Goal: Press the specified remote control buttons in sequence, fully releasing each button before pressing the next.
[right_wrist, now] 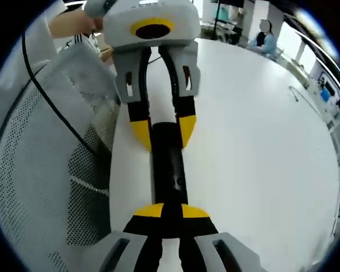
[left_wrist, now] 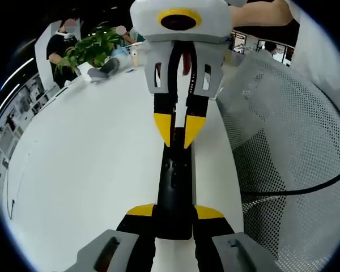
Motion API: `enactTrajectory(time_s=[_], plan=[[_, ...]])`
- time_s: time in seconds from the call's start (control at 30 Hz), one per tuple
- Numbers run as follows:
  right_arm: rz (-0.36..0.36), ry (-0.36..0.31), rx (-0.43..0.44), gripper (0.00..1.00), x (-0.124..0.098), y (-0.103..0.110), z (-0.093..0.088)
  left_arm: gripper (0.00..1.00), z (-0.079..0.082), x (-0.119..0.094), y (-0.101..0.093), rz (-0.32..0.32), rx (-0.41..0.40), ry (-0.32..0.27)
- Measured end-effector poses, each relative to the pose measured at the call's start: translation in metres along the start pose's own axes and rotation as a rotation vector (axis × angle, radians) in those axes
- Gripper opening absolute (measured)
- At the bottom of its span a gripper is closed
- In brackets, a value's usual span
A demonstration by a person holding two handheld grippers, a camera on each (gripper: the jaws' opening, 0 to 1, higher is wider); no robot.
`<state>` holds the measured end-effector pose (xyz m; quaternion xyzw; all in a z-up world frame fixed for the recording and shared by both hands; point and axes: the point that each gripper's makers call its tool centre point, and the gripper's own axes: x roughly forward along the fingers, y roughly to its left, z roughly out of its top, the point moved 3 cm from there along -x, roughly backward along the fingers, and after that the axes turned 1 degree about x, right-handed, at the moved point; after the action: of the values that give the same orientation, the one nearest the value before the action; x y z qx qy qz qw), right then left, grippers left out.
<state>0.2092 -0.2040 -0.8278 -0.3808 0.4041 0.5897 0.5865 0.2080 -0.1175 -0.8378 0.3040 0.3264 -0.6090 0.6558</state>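
Note:
A long black remote control [left_wrist: 175, 187] lies lengthwise on the white table [left_wrist: 90, 170]. My left gripper [left_wrist: 175, 212] is shut on its near end, one yellow-tipped finger on each side. My right gripper [left_wrist: 178, 133] comes in from the far side with its fingertips almost together, resting on top of the remote's far end. In the right gripper view the remote [right_wrist: 170, 170] runs from my right gripper [right_wrist: 171, 212], shut over one end, up to my left gripper [right_wrist: 163, 131], whose fingers clamp its other end. Small buttons show faintly on the remote's middle.
A person's white mesh garment [left_wrist: 283, 130] and a black cable [left_wrist: 294, 190] lie beside the table edge; the garment [right_wrist: 39, 147] is also in the right gripper view. A green plant [left_wrist: 93, 48] and seated people are at the table's far end.

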Motion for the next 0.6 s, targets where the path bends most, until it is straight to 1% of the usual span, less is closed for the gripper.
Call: enactTrajectory(time_s=[0.07,0.1,0.13,0.17,0.2,0.23,0.27,0.3,0.37,0.4,0.43,0.47,0.5,0.53,0.6], plan=[[-0.001,0.009,-0.003,0.06,0.0007,0.0002,0.0003,0.24,0.0001,0.0000,0.0001,0.000,0.000,0.002],[-0.007,0.003,0.009,0.06,-0.0003,0.0002,-0.0007,0.24,0.0000,0.0001,0.0002,0.000,0.000,0.002],[-0.016,-0.011,0.022,0.06,-0.0006,0.0000,-0.0012,0.24,0.0001,0.0001,0.0001,0.000,-0.001,0.002],[-0.033,-0.043,0.016,0.06,-0.0019,0.0010,-0.0024,0.24,0.0001,0.0002,0.0001,0.000,-0.002,0.002],[-0.044,-0.063,-0.012,0.06,-0.0020,0.0014,-0.0022,0.24,0.0000,0.0001,0.0000,0.001,-0.003,0.001],[-0.050,-0.072,-0.017,0.06,-0.0026,0.0030,-0.0040,0.24,-0.0001,0.0002,0.0000,0.001,-0.005,-0.001],[-0.051,-0.076,0.012,0.05,-0.0025,0.0017,-0.0033,0.24,-0.0001,0.0000,-0.0002,0.002,-0.007,-0.003],[-0.045,-0.076,0.037,0.05,-0.0026,0.0013,-0.0026,0.24,-0.0001,0.0000,-0.0002,0.002,-0.007,-0.003],[-0.034,-0.066,0.028,0.06,-0.0022,0.0000,-0.0008,0.24,-0.0001,0.0000,-0.0005,0.003,-0.007,-0.003],[-0.040,-0.066,-0.040,0.06,-0.0016,-0.0011,0.0016,0.24,0.0000,-0.0001,-0.0006,0.003,-0.005,-0.002],[-0.054,-0.059,-0.070,0.08,-0.0011,-0.0021,0.0024,0.24,-0.0001,0.0001,-0.0006,0.002,-0.004,0.001],[-0.037,-0.045,-0.093,0.08,-0.0010,0.0000,0.0028,0.24,0.0000,0.0000,-0.0007,0.002,-0.003,0.001],[-0.007,-0.037,-0.089,0.06,0.0001,0.0034,0.0024,0.24,0.0000,0.0001,-0.0007,0.001,-0.002,0.002],[-0.022,-0.039,-0.083,0.06,-0.0003,0.0003,0.0039,0.24,0.0000,0.0000,-0.0006,0.001,-0.002,0.002],[-0.003,-0.030,-0.086,0.06,-0.0007,-0.0006,0.0040,0.24,-0.0001,0.0000,-0.0004,0.001,-0.002,-0.001]])
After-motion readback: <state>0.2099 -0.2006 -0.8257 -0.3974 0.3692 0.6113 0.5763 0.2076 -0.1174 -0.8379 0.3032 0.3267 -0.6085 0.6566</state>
